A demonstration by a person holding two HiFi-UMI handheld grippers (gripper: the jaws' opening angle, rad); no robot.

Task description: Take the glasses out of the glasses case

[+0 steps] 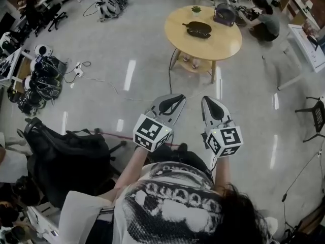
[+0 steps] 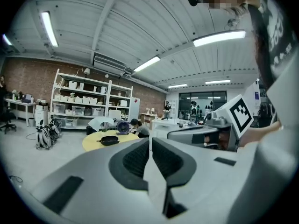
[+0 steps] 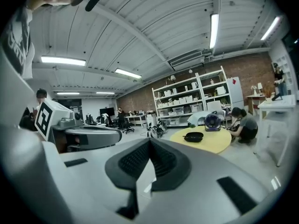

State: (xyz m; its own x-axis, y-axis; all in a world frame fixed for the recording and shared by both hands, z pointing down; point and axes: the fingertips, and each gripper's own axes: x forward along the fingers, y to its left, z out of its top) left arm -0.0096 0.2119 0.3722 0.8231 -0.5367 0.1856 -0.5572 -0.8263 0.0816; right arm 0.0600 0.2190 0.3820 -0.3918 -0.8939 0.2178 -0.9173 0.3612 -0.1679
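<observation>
A black glasses case [image 1: 198, 29] lies open on a round yellow table [image 1: 213, 47] some way ahead of me across the floor. Whether glasses are inside it I cannot tell. Both grippers are held out in front of the person's chest, well short of the table. My left gripper [image 1: 175, 99] is shut with nothing between its jaws, and so is my right gripper [image 1: 208, 101]. In the left gripper view the case [image 2: 109, 140] shows far beyond the closed left gripper [image 2: 150, 141]. The right gripper view has the case [image 3: 193, 136] beyond the right gripper [image 3: 149, 141].
A small fan [image 1: 225, 15] and a potted plant [image 1: 196, 9] stand at the table's far side. A person [image 1: 266, 22] crouches behind it on the right. A black chair [image 1: 66, 156] is at my left, bags and cables [image 1: 43, 83] beyond it, and a white desk [image 1: 310, 44] is at the right.
</observation>
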